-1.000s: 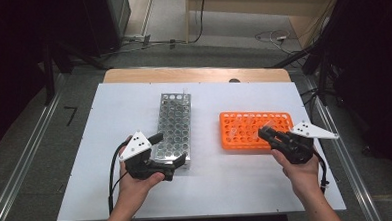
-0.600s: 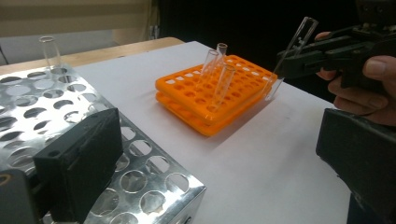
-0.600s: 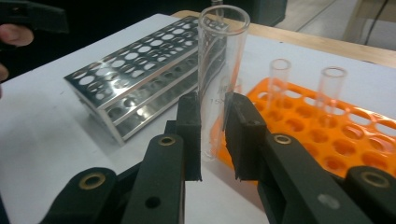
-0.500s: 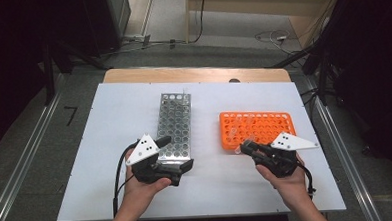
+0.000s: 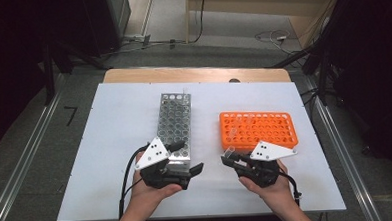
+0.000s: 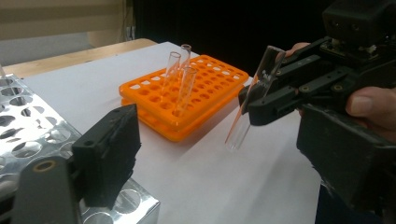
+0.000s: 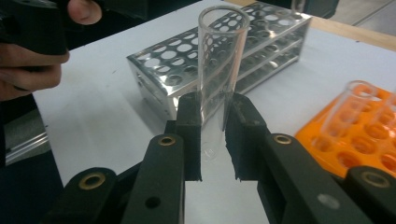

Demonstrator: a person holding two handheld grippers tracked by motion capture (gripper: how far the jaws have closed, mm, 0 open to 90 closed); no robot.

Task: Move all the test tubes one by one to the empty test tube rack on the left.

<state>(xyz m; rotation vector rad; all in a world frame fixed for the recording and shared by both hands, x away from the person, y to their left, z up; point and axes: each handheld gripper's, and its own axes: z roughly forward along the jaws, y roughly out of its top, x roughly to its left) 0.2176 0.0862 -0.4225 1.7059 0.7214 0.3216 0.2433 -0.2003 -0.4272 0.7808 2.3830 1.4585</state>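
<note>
Seen as a transfer of tubes, under way, probably from orange rack to metal rack.

Far left: left gripper (image 5: 188, 157) at the near end of the silver perforated metal rack (image 5: 173, 121) on the white table (image 5: 119, 124). Jaws fairly wide, just been closing, no tube between them; only the rack's near corner below.

Done so far, by the look of it: one clear glass tube (image 5: 184, 92) upright in the metal rack's far end.

In hand: right gripper (image 5: 227, 159) just right of the metal rack's near end, jaws clamped on a clear glass test tube (image 7: 219, 70), upright, slightly tilted, clear of the table, in neither rack.

Farther right of the metal rack: orange plastic tube rack (image 5: 265, 130) with three tubes (image 6: 180, 79) leaning in its holes. Left to do: seat the held tube, then likely those three.

Counted: two racks, two grippers, five tubes, namely one in metal, one held, three in orange.
</note>
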